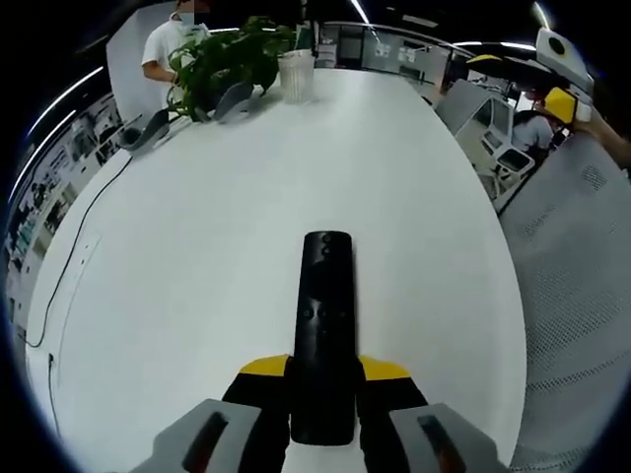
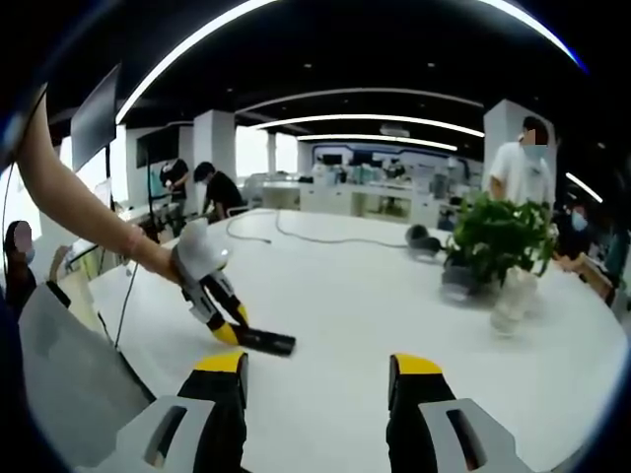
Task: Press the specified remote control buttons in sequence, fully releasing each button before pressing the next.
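The black remote control [image 1: 323,330] is clamped at its near end by the left gripper [image 1: 322,394] above the white table [image 1: 197,246], long axis pointing away, while the right gripper [image 2: 317,379], jaws parted and empty, is held well to its right.

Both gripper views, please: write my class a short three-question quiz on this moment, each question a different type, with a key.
1. True or false: the left gripper is shut on the black remote control.
2. Multiple choice: in the right gripper view, the right gripper is
A. open, holding nothing
B. shut on the remote
C. gripping the potted plant
3. Fill in: in the left gripper view, the clear ribbed cup stands on the white table beside the potted ____.

Key
1. True; its jaws clamp the remote's near end.
2. A
3. plant
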Motion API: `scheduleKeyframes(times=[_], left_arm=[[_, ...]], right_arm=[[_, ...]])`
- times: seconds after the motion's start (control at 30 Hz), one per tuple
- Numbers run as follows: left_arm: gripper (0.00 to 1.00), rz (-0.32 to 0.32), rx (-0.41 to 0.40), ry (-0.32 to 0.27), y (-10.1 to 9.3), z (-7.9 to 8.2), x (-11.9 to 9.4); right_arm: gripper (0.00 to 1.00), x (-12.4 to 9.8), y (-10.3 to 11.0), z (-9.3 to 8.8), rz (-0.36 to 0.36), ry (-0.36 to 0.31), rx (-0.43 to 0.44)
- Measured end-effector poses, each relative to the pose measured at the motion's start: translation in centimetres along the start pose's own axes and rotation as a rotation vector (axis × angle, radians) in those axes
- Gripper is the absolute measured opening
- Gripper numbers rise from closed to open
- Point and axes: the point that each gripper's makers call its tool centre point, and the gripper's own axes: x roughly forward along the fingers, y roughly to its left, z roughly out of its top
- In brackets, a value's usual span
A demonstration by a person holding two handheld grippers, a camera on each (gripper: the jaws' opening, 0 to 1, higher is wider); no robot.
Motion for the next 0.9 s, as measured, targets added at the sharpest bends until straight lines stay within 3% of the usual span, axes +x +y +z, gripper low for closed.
scheduleKeyframes(times=[0.4,0.9], left_arm=[[0.25,0.009,-0.014,-0.025,-1.0,-0.1,-0.1],[0.25,-0.001,-0.006,-0.038,-4.2,-0.6,-0.4]], right_arm=[[0.55,0.0,0.1,-0.2,0.002,0.012,-0.013],[0.54,0.2,0.9,-0.4,0.034,0.030,-0.053]])
